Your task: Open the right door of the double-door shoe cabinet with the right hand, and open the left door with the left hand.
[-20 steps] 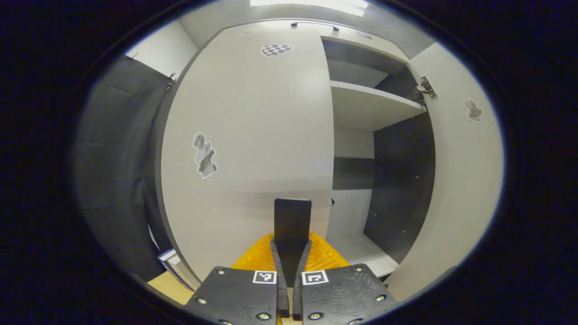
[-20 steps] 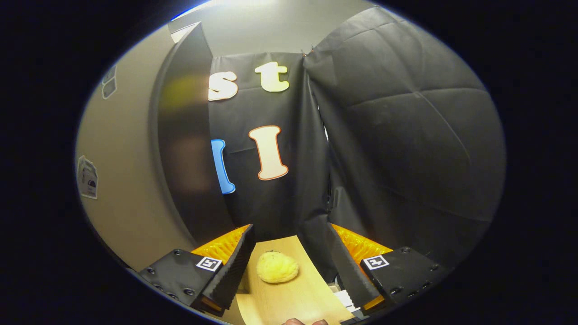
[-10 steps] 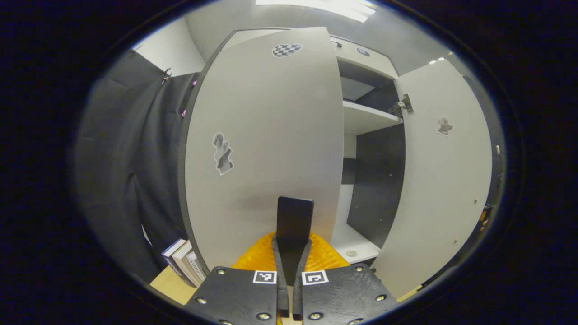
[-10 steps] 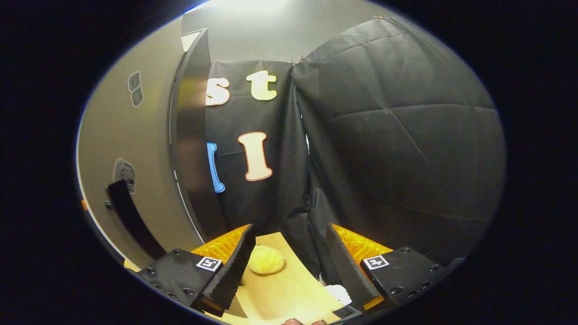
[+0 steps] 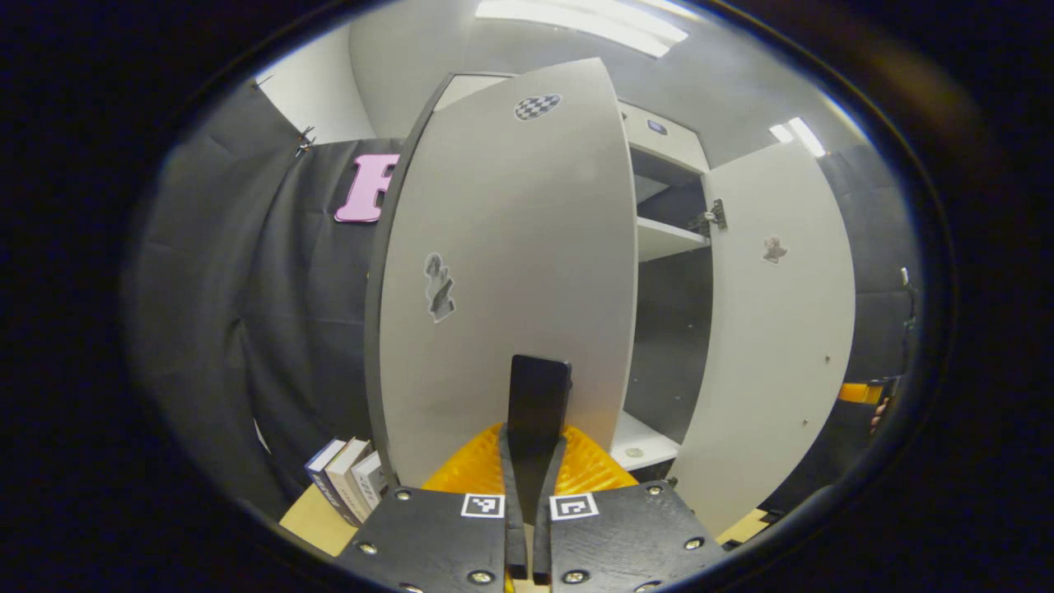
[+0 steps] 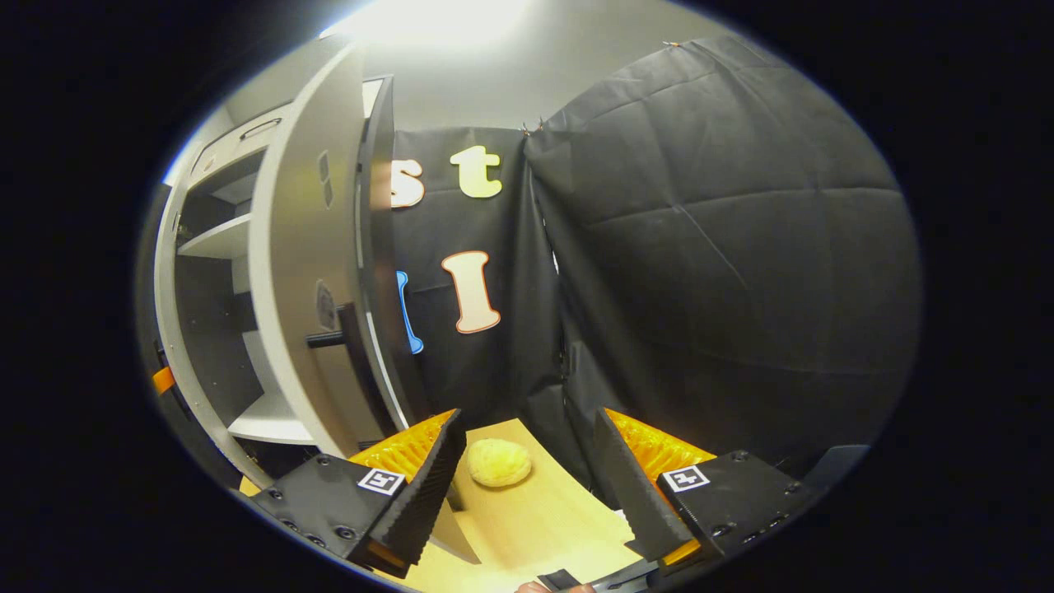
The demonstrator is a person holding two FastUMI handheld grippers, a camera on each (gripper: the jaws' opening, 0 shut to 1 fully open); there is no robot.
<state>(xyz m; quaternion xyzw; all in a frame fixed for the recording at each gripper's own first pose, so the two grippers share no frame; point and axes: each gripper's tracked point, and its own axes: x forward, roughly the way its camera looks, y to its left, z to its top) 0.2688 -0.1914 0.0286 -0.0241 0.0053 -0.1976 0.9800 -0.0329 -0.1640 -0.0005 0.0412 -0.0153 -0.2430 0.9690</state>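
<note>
In the left gripper view the white left door (image 5: 502,247) stands partly open. My left gripper (image 5: 533,461) is shut on that door's black handle (image 5: 539,394). Beyond it are the cabinet's shelves (image 5: 663,239) and the right door (image 5: 778,329), swung wide open. In the right gripper view the right door (image 6: 300,272) is seen almost edge-on, its black handle (image 6: 342,336) sticking out. My right gripper (image 6: 527,432) is open, holds nothing and sits to the right of that door, apart from it.
Several books (image 5: 342,478) stand on the wooden table left of the cabinet. A yellow round lump (image 6: 499,463) lies on the table (image 6: 527,527) just ahead of my right gripper. Black cloth walls close in on both sides. Part of a hand (image 6: 547,587) shows at the bottom edge.
The left door has swung further open with my left gripper on its handle. My right gripper has drawn back from the right door, bringing the door's handle and the cabinet's inside into view.
</note>
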